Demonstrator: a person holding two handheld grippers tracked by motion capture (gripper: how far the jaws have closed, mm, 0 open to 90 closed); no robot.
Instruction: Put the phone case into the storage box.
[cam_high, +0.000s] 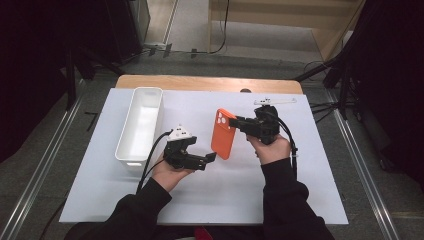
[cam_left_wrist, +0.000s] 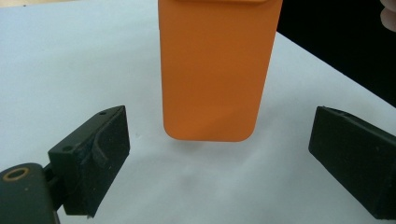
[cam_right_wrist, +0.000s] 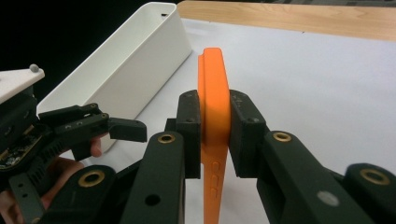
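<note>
Phone case (cam_high: 223, 134) is lifted, clamped in the right gripper (cam_right_wrist: 214, 122); left gripper (cam_left_wrist: 219, 154) gapes near its lower end. White bin (cam_high: 140, 124) waits by the table's left edge.

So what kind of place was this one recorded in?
Probably a lab or recording studio: black curtains flank a table covered in white, cables run across the floor, and stand legs sit beside it.
</note>
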